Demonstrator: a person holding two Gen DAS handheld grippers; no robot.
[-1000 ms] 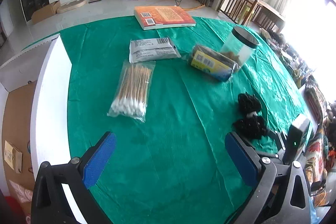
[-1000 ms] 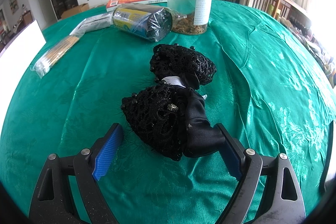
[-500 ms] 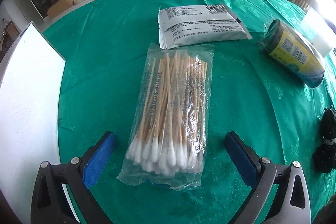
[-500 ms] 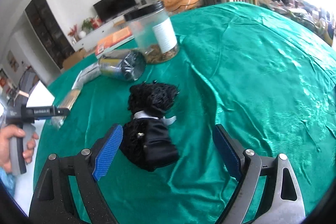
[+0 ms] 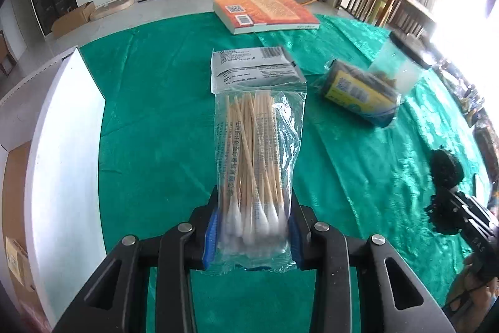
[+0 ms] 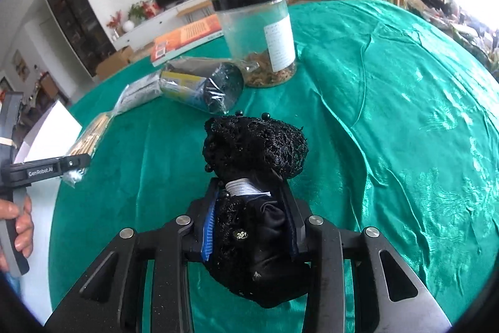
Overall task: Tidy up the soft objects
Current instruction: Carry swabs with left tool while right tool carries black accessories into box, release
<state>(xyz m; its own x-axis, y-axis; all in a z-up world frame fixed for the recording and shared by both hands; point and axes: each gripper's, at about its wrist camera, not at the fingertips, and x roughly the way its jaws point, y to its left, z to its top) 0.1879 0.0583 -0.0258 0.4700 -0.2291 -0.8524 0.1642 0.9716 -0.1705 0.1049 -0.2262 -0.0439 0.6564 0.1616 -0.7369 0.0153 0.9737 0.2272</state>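
My left gripper (image 5: 253, 227) is shut on a clear bag of cotton swabs (image 5: 257, 152), gripping its cotton-tip end, lifted over the green tablecloth (image 5: 156, 114). My right gripper (image 6: 252, 223) is shut on a black lace hair bow (image 6: 254, 152), gripping its nearer half, with the far half sticking out in front. The bow also shows in the left wrist view (image 5: 446, 170) at the right edge. The left gripper with the swab bag shows in the right wrist view (image 6: 75, 164) at the left.
On the table lie a grey foil packet (image 5: 252, 67), an orange book (image 5: 265, 13), a roll of bags with a yellow label (image 5: 358, 91) and a clear jar with a black lid (image 6: 259, 33). A white box (image 5: 59, 139) stands at the left edge.
Both grippers were open and have closed, the left on the swab bag, the right on the black bow. Both objects now sit between the jaws and appear lifted.
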